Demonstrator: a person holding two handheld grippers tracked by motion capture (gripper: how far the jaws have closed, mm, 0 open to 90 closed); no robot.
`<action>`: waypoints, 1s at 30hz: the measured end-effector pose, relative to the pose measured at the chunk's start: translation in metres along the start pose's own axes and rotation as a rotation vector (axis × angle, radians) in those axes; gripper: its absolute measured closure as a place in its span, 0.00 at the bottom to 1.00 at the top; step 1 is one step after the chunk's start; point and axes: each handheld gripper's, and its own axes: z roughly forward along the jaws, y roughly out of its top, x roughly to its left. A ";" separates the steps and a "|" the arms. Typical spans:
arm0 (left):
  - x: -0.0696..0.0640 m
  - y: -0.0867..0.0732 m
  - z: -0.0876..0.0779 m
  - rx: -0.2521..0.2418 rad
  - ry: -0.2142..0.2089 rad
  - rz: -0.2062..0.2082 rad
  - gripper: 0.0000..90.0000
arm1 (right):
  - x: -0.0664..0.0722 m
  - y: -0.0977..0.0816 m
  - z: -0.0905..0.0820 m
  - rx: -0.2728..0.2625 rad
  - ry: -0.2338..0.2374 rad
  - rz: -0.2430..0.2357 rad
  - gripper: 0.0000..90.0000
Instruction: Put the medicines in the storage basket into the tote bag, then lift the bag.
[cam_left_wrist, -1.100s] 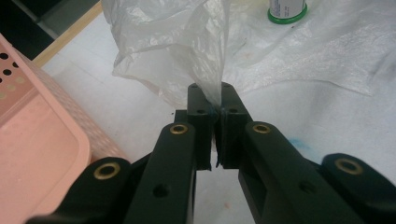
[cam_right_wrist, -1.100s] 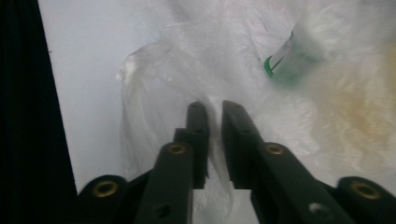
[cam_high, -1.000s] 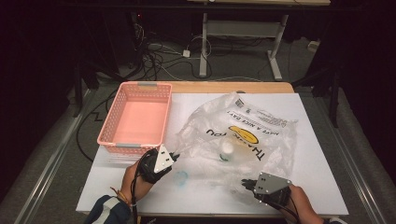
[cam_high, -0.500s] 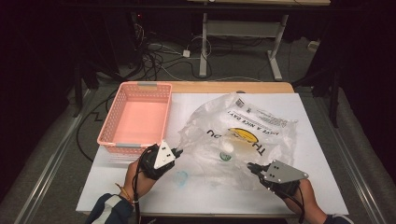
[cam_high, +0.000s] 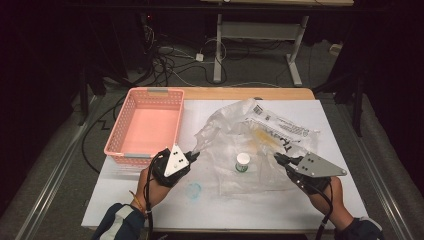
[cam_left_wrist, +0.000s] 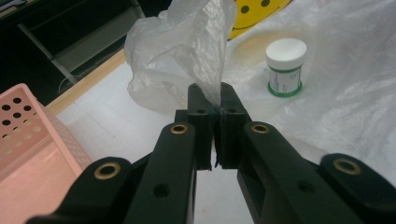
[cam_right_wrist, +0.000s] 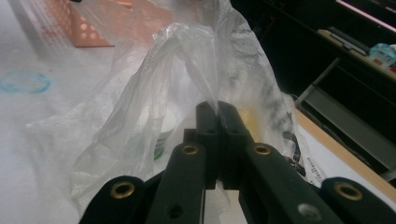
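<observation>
The crinkled clear plastic bag (cam_high: 255, 145) lies on the white tabletop (cam_high: 345, 150), stretched sideways between both claws. The left claw (cam_left_wrist: 212, 100) and right claw (cam_right_wrist: 217, 112) each pinch a bag edge. A small white-capped jar (cam_high: 242, 162) stands upright inside it.

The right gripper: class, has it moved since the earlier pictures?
Yes. The right gripper, shut on the plastic bag, has moved up the high view, away from the table's near edge.
</observation>
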 end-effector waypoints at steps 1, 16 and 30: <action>0.001 0.001 0.001 -0.006 -0.001 -0.006 0.94 | -0.002 0.001 0.000 -0.004 -0.007 0.001 1.00; 0.009 0.020 -0.009 -0.104 0.028 -0.013 0.95 | -0.029 0.013 -0.006 -0.071 -0.102 0.023 1.00; 0.017 0.053 -0.024 -0.242 0.055 -0.028 0.96 | -0.058 0.032 -0.024 -0.145 -0.209 0.048 1.00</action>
